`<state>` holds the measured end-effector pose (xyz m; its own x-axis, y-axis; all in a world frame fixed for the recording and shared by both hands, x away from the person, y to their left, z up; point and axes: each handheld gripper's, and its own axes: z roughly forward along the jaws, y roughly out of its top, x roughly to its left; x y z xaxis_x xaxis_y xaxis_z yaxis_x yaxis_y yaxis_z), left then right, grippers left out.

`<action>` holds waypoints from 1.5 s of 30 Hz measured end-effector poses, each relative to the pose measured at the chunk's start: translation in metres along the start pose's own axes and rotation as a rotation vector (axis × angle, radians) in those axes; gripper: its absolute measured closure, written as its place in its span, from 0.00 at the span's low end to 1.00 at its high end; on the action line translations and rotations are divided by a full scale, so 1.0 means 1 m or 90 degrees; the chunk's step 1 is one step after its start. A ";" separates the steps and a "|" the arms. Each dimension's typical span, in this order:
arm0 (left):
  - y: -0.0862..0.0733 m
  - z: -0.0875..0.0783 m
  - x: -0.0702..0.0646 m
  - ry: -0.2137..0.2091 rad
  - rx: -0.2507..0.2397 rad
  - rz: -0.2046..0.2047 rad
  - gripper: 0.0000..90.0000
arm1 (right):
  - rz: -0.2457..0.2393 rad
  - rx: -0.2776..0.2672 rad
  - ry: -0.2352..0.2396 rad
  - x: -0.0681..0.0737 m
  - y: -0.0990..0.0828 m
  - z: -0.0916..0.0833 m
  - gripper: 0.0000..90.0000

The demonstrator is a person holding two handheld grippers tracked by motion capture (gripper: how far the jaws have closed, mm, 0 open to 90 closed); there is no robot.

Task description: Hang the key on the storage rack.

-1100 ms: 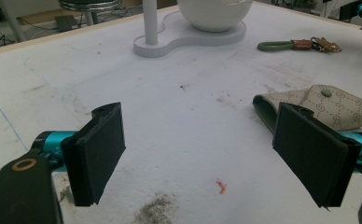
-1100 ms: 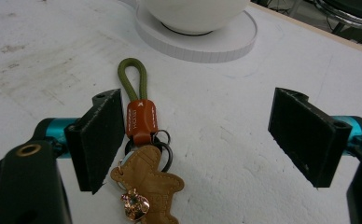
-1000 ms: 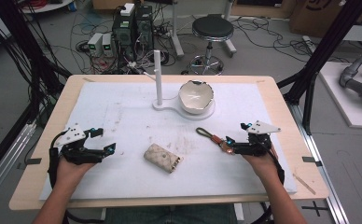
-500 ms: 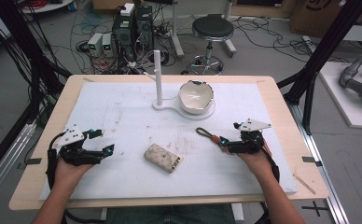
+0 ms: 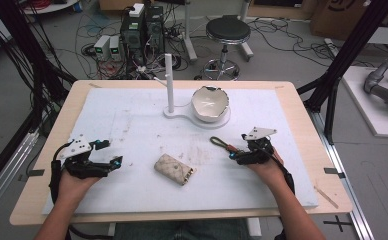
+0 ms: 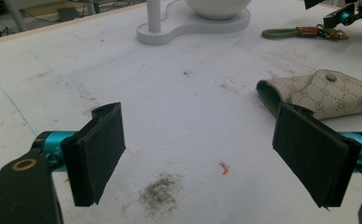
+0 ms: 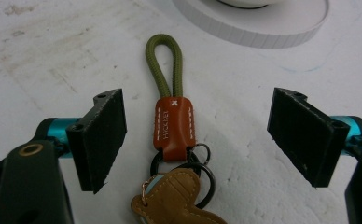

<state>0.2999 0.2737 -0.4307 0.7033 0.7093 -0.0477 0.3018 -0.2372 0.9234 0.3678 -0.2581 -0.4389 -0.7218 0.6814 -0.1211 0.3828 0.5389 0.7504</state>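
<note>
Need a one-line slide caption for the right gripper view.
Open right gripper straddling a keychain with olive cord loop and brown leather tab, lying flat on the white table cover.

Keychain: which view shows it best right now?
The right gripper view: the keychain lies close up between the open jaws, green loop, leather tab and rings plain. The high view shows it small; the left gripper view, far off.

A lab: computers [image 5: 142, 27], tangled floor cables [image 5: 27, 60] and a black rig frame [image 5: 349, 50].
</note>
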 end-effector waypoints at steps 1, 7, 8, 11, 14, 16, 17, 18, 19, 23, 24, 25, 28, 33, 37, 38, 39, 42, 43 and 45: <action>0.000 0.000 0.000 0.001 0.001 -0.001 0.19 | -0.001 0.005 0.002 0.001 0.000 0.001 0.22; -0.001 0.001 -0.001 -0.003 0.006 0.000 0.19 | -0.024 0.033 0.019 0.002 0.001 0.009 0.32; -0.001 0.002 -0.002 -0.003 0.008 0.000 0.19 | -0.020 0.038 0.020 0.003 0.001 0.011 0.32; -0.002 0.002 -0.002 -0.004 0.013 0.004 0.19 | -0.028 0.056 0.017 0.003 0.003 0.015 0.35; -0.001 0.002 -0.002 -0.003 0.013 0.004 0.19 | -0.024 0.065 0.028 0.002 0.003 0.017 0.40; -0.001 0.002 -0.002 -0.002 0.015 0.006 0.19 | -0.023 0.067 0.038 0.002 0.003 0.016 0.47; -0.001 0.002 -0.002 -0.002 0.015 0.006 0.19 | -0.022 0.068 0.046 0.002 0.003 0.016 0.49; -0.001 0.002 -0.002 -0.002 0.016 0.006 0.19 | -0.023 0.068 0.048 0.002 0.003 0.016 0.51; -0.001 0.002 -0.002 -0.002 0.016 0.006 0.19 | -0.023 0.068 0.048 0.002 0.003 0.016 0.51; -0.002 0.000 -0.003 -0.004 0.019 0.010 0.19 | -0.012 0.067 0.072 0.000 0.002 0.016 0.60; -0.002 0.000 -0.003 -0.005 0.018 0.011 0.19 | -0.005 0.070 0.077 0.000 0.002 0.016 0.61; -0.002 -0.001 -0.002 -0.003 0.017 0.010 0.19 | -0.005 0.069 0.079 0.000 0.002 0.016 0.62; -0.001 -0.001 -0.002 -0.002 0.015 0.008 0.19 | -0.006 0.072 0.080 0.000 0.002 0.015 0.69; -0.001 -0.001 -0.003 -0.004 0.016 0.010 0.19 | -0.009 0.074 0.083 0.000 0.002 0.013 0.75; -0.002 0.000 -0.004 -0.008 0.019 0.014 0.19 | -0.011 0.075 0.078 0.001 0.002 0.013 0.77; -0.001 0.000 -0.003 -0.005 0.020 0.014 0.19 | -0.017 0.075 0.075 0.002 0.003 0.012 0.79; -0.001 -0.001 -0.003 -0.005 0.018 0.014 0.19 | -0.019 0.074 0.073 0.002 0.003 0.012 0.80; -0.001 -0.001 -0.004 -0.005 0.017 0.014 0.19 | -0.014 0.073 0.070 0.002 0.003 0.011 0.81; -0.001 -0.001 -0.003 -0.005 0.017 0.014 0.19 | -0.010 0.066 0.070 0.002 0.003 0.009 0.81; -0.001 -0.001 -0.003 -0.004 0.017 0.013 0.19 | -0.004 0.051 0.074 0.001 0.004 0.005 0.82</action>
<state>0.2964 0.2725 -0.4308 0.7135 0.6999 -0.0314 0.3042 -0.2692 0.9138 0.3719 -0.2524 -0.4392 -0.7845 0.6184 -0.0455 0.4195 0.5834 0.6954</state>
